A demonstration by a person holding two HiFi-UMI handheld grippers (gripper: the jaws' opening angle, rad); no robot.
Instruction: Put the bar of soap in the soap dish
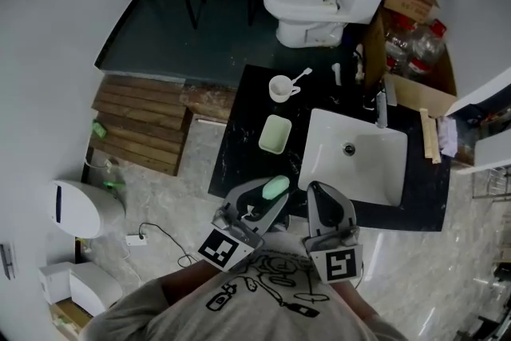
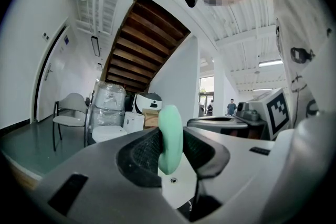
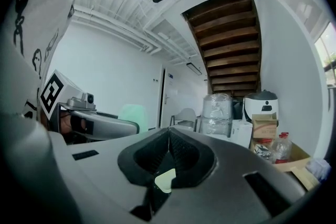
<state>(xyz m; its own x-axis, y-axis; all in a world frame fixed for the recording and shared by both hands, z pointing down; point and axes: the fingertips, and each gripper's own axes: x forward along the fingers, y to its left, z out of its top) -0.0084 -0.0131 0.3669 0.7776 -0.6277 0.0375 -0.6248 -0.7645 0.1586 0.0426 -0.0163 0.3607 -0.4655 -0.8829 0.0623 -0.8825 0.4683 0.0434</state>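
- Right now the left gripper (image 1: 270, 193) sits low in the head view, just left of centre, with its jaws closed on the bar of soap (image 1: 276, 187).
- In the left gripper view, the pale green soap (image 2: 170, 139) stands on edge between the two dark ribbed pads (image 2: 144, 153), which press on its flat sides. Its rounded top rises above the jaws.
- Beside it, low and just right of centre in the head view, is the right gripper (image 1: 317, 189). Its jaws meet at the tip with nothing between them.
- The right gripper view shows the same thing: that gripper's (image 3: 169, 136) pads are pressed together along one line.
- Both grippers hover over the near edge of the black counter (image 1: 239, 152).
- The soap dish (image 1: 275, 133), a pale green rounded rectangle, lies on that counter near the frame's centre. It is above the held soap in the frame and apart from it.
- A white sink (image 1: 319, 124) is set into the counter just right of the dish.
- A white cup (image 1: 280, 88) stands on the counter above the dish, with a white spoon (image 1: 302, 76) close by at its upper right.
- A white toilet (image 1: 315, 4) stands at the top centre of the head view.
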